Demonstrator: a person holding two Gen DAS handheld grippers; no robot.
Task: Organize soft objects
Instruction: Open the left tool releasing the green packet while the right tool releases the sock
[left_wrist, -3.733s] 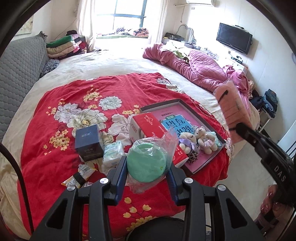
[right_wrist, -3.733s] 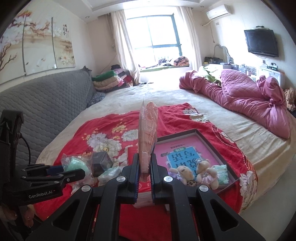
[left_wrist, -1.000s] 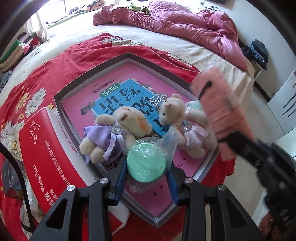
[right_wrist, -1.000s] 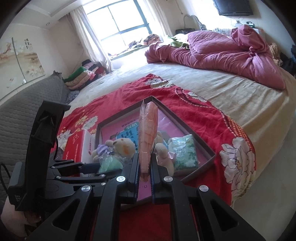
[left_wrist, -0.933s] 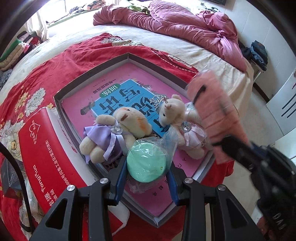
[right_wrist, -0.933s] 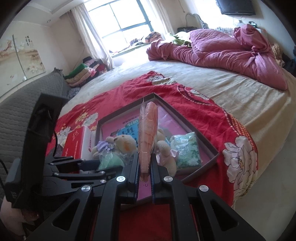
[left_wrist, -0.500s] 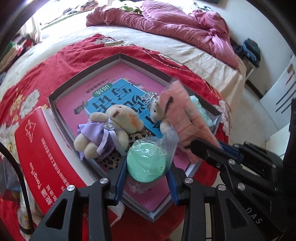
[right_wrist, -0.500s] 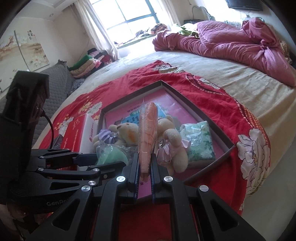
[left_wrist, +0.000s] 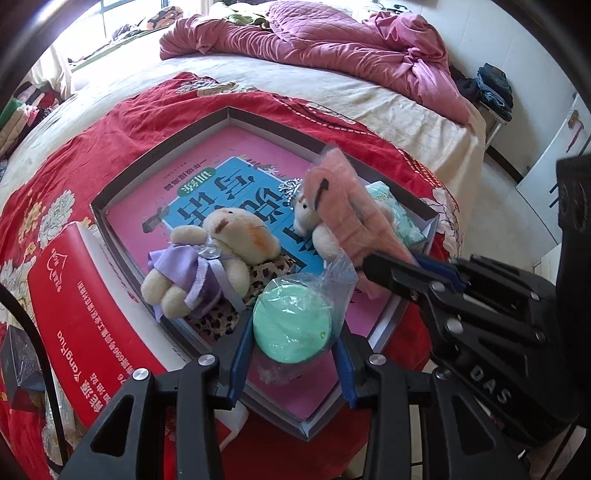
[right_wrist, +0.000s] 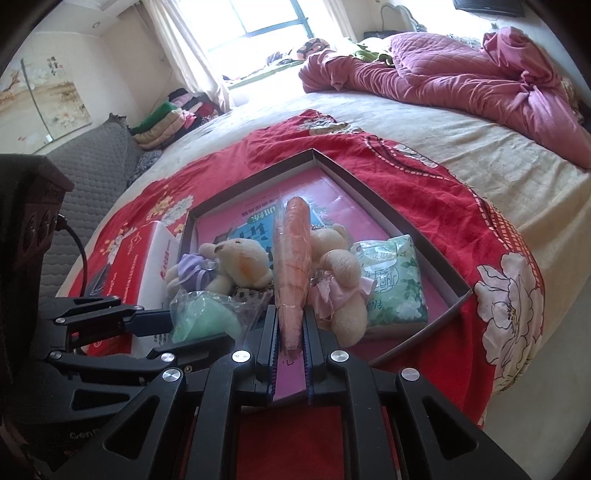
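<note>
Below both grippers: shallow grey cardboard tray (left_wrist: 155, 155) lined pink, two plush bears inside | right gripper (right_wrist: 290, 328), jaws opening, flat pink bagged plush (right_wrist: 291, 258) between them, above the tray: lower before release | left gripper (left_wrist: 291, 354) part-closed on round mint-green bagged puff (left_wrist: 291, 325), over near corner: set down beside the bears.
</note>
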